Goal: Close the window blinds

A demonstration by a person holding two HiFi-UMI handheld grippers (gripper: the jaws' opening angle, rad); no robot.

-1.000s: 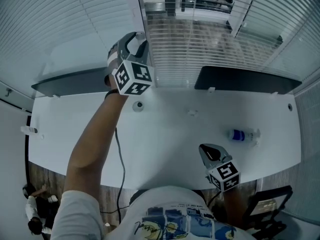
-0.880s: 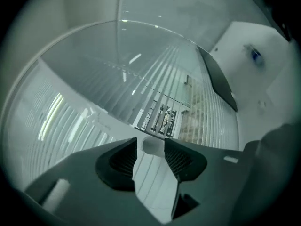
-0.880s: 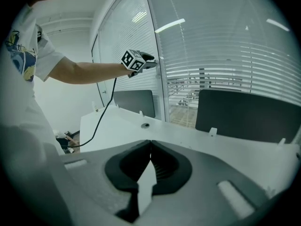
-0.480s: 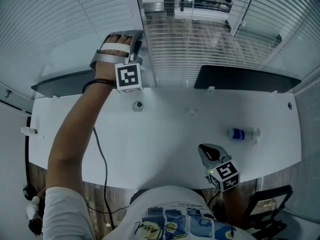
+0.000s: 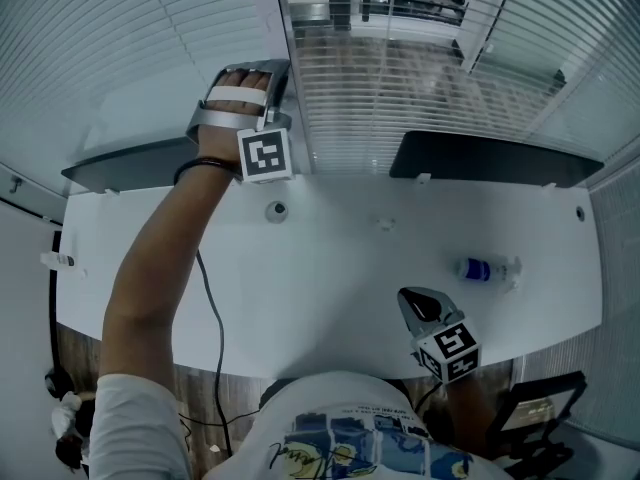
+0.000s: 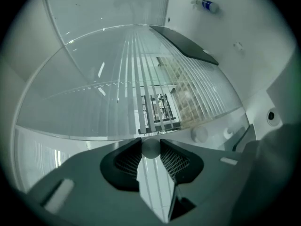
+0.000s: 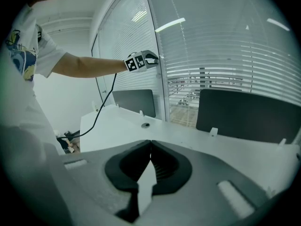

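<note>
The window blinds (image 5: 400, 78) behind the desk hang with their slats partly tilted, so the outside shows through the middle panel (image 6: 155, 79). My left gripper (image 5: 273, 76) is raised to the window frame between the left and middle panels. Its jaws have just been closing, and their tips (image 6: 150, 144) now press on a round grey blind wand (image 6: 151, 149), seen end-on. The wand itself is hidden behind the hand in the head view. My right gripper (image 5: 418, 304) rests low over the desk's near edge, shut and empty (image 7: 150, 143).
A white desk (image 5: 330, 268) runs under the window with two dark screens (image 5: 140, 163) (image 5: 490, 158) at its back edge. A small bottle (image 5: 485, 269) lies at the right, a cable hole (image 5: 276, 211) sits near the middle, and a cable hangs from my left arm.
My left gripper has rolled about its own axis at the window frame, so its marker cube now faces the camera squarely. The right gripper has not moved.
</note>
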